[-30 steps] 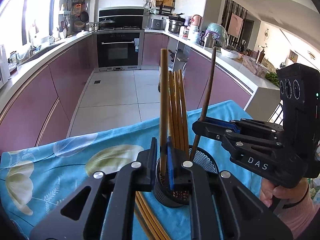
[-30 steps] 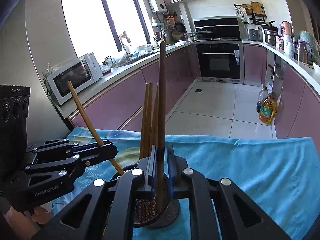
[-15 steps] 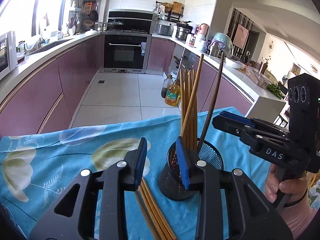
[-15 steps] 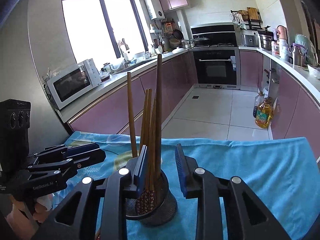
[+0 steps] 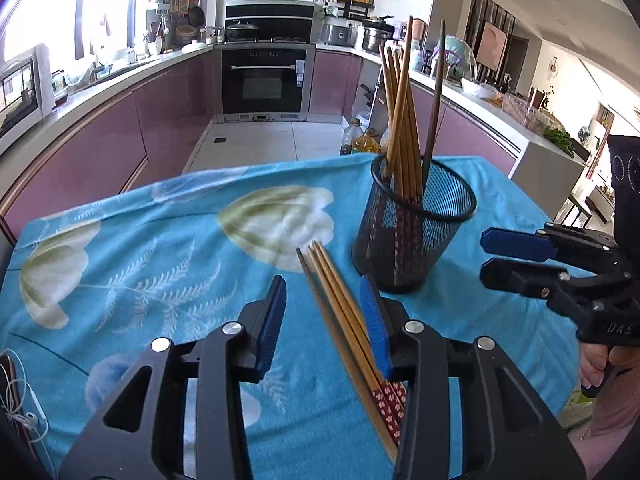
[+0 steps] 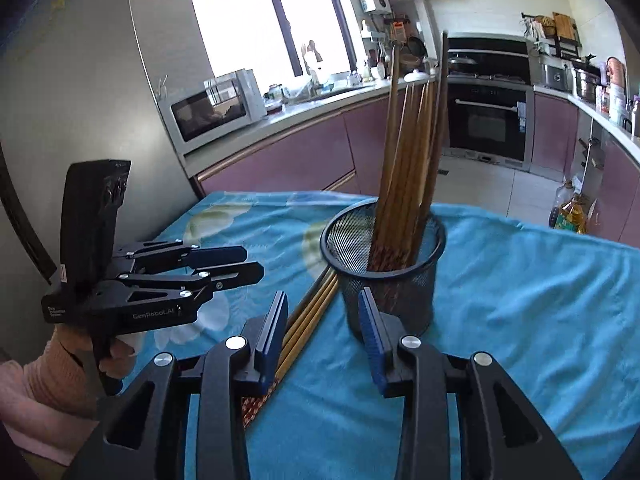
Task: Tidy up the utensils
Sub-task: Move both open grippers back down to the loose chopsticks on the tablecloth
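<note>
A black mesh holder (image 5: 414, 226) stands on the blue flowered tablecloth (image 5: 160, 264) with several wooden chopsticks (image 5: 400, 120) upright in it; it also shows in the right wrist view (image 6: 386, 264). Several loose chopsticks (image 5: 344, 320) lie flat on the cloth beside the holder, also seen in the right wrist view (image 6: 310, 316). My left gripper (image 5: 324, 320) is open and empty, low over the loose chopsticks. My right gripper (image 6: 324, 332) is open and empty, just in front of the holder; it shows at the right of the left wrist view (image 5: 516, 256).
The table's far edge drops to a tiled kitchen floor (image 5: 260, 136). Purple cabinets and counters ring the room, with a microwave (image 6: 216, 108) at left and an oven (image 5: 264, 80) at the back. An oil bottle (image 6: 572, 212) stands on the floor. White earphones (image 5: 20, 408) lie at the cloth's left edge.
Both grippers have let go of their chopsticks, which now stand in the holder, then opened and drawn back and down. The left one now hangs over the loose chopsticks.
</note>
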`<state>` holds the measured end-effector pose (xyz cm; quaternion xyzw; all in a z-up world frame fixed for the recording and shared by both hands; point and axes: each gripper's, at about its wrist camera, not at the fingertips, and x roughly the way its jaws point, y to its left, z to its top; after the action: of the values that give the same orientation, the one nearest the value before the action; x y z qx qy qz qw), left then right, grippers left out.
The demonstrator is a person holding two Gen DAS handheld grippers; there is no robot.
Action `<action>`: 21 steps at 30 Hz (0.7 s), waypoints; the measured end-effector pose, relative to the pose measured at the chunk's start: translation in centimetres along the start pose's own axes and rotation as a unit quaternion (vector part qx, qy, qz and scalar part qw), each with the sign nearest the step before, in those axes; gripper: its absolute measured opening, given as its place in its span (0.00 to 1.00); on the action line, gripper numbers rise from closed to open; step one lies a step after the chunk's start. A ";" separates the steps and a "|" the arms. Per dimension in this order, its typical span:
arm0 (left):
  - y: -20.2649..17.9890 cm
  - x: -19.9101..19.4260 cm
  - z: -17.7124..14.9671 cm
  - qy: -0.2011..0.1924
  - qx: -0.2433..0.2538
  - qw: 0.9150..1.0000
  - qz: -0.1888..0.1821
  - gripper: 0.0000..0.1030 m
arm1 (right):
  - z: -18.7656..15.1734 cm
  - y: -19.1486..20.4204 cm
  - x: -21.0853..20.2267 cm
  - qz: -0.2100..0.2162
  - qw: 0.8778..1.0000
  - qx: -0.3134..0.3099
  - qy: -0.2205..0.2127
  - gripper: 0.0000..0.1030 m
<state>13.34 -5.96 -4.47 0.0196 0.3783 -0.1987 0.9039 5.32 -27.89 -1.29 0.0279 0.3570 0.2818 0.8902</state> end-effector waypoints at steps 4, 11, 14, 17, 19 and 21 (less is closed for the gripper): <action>-0.3 0.8 -2.6 0.029 0.001 1.000 -0.007 0.37 | -2.2 0.8 3.0 0.009 0.999 0.012 0.047 0.34; -0.8 1.7 -5.0 0.053 0.003 0.999 -0.004 0.38 | -3.5 1.8 4.5 0.003 0.998 0.020 0.065 0.34; -0.7 1.9 -5.3 0.059 0.001 0.998 -0.008 0.38 | -3.7 1.9 4.4 -0.003 0.998 0.022 0.065 0.34; -0.8 2.1 -5.1 0.061 0.002 0.998 -0.010 0.40 | -3.9 1.9 4.4 -0.007 0.997 0.025 0.066 0.34; -1.0 2.2 -5.1 0.062 0.006 0.998 -0.013 0.40 | -3.8 1.8 4.6 -0.008 0.997 0.029 0.066 0.34; -1.1 2.5 -5.1 0.064 0.009 0.998 -0.015 0.40 | -3.9 1.7 4.7 -0.010 0.997 0.030 0.067 0.34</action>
<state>11.02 -6.90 -9.73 0.0353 0.4341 -0.2139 0.8744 4.68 -24.59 -6.66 0.0325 0.4243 0.2636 0.8657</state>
